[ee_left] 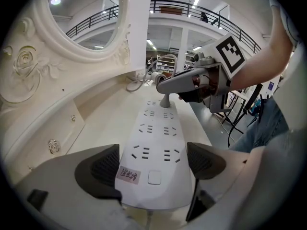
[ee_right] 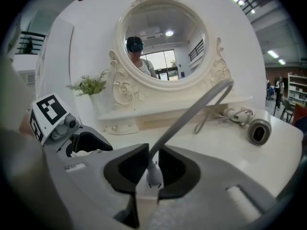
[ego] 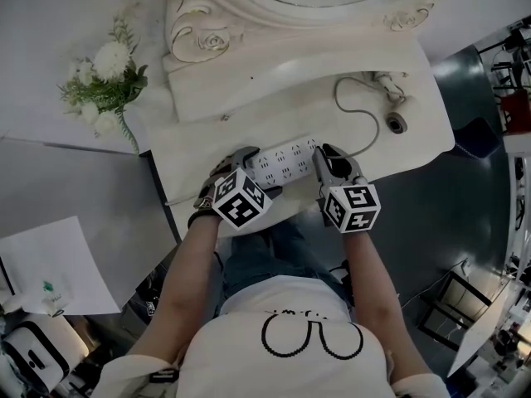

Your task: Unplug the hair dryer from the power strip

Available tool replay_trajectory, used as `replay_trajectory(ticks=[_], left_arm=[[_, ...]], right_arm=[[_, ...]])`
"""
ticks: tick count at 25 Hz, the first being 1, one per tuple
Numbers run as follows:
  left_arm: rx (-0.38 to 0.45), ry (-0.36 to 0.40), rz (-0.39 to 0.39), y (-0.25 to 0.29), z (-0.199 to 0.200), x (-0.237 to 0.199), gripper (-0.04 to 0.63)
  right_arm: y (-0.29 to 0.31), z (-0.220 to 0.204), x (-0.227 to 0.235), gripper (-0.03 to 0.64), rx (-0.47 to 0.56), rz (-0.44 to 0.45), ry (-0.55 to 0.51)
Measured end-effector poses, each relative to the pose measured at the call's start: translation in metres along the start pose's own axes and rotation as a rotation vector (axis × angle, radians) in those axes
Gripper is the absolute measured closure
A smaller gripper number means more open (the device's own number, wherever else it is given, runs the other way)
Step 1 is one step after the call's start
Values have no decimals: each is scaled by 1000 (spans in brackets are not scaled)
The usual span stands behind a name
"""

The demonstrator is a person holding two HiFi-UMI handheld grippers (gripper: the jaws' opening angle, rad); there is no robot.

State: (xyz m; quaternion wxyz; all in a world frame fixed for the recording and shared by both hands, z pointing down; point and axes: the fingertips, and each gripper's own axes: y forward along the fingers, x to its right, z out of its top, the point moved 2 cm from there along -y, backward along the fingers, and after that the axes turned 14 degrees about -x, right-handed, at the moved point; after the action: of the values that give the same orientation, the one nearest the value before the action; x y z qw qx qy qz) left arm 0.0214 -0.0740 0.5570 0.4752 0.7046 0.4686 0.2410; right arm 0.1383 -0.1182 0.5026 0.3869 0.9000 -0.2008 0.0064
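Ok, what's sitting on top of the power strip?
One plug near the far end, pinched by the right gripper. Its prongs are covered and cannot be seen.

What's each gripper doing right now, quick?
Left gripper: closed on the power strip, at its switch end.
Right gripper: closed on the plug, which sits in the strip.

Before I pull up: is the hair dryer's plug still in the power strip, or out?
Still in. The plug sits with its base flush on the power strip, and the right gripper is shut on it.
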Motion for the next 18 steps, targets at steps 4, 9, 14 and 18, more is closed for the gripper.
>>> replay_trajectory(ticks=[4,9,14,18], left_arm=[[-9,-10,0,1,0,-1,160],[-21,15,-5,2,1,1,160],[-9,-36,11,2,1,-3,158],[-19,-59,2,3,2,-4,150]], right_arm=[[1,-1,-2,581,16,-17,1],[3,1,-7,601,-57,-82,-122],[11,11,0,601,-51,-3,-18],[9,11,0,594,-79,58,-37]])
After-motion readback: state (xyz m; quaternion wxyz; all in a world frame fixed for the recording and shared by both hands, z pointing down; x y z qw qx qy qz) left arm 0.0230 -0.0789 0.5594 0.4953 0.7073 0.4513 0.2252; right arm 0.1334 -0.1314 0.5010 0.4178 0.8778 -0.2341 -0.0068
